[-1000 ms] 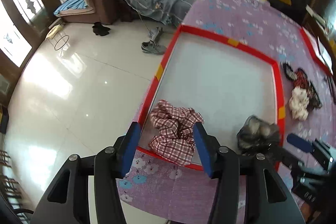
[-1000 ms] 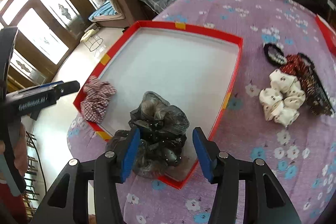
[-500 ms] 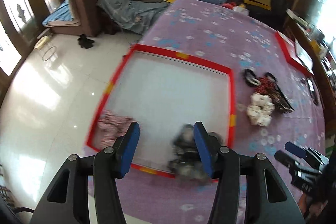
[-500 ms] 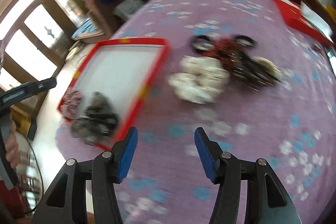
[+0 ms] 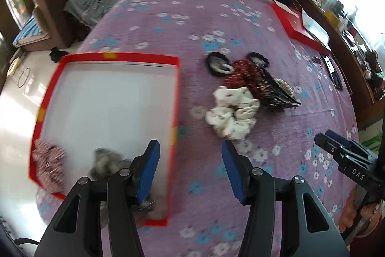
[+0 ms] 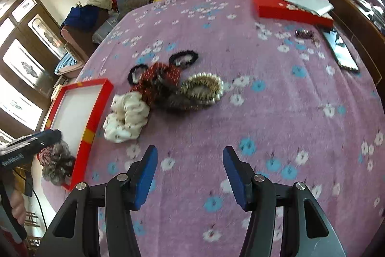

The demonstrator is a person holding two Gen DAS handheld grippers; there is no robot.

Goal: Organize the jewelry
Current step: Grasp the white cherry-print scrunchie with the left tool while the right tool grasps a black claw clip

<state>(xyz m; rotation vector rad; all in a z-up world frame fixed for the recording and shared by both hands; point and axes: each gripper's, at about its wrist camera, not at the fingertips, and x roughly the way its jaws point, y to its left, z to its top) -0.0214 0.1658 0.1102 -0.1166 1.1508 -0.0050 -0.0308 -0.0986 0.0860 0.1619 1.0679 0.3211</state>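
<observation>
Right now your jewelry pile sits on the purple flowered worktop [image 6: 276, 112], well apart from both grippers. Nearest you is the white scrunchie [image 6: 126, 116], which lies just beside the red-rimmed tray [image 6: 93, 117] and touches the dark red scrunchie [image 6: 156, 79] behind it. A gold beaded bracelet [image 6: 203, 88] rests against that red one on its right, and two black hair ties [image 6: 184, 58] flank the heap at the back.

Inside the tray, your plaid scrunchie [image 5: 48, 165] occupies the near left corner, and a grey gauzy scrunchie [image 5: 108, 160] lies beside it, partly blurred and hidden behind your left tool's finger.

Your left gripper [image 5: 190, 168] hovers over the tray's right rim with its jaws spread and nothing between them. Your right gripper [image 6: 190, 172] hangs over bare cloth, jaws likewise spread and empty.

Farther off, a red box [image 6: 284, 9] with white paper on top sits at the far right, and a phone [image 6: 341, 52] lies near the worktop's right edge.
</observation>
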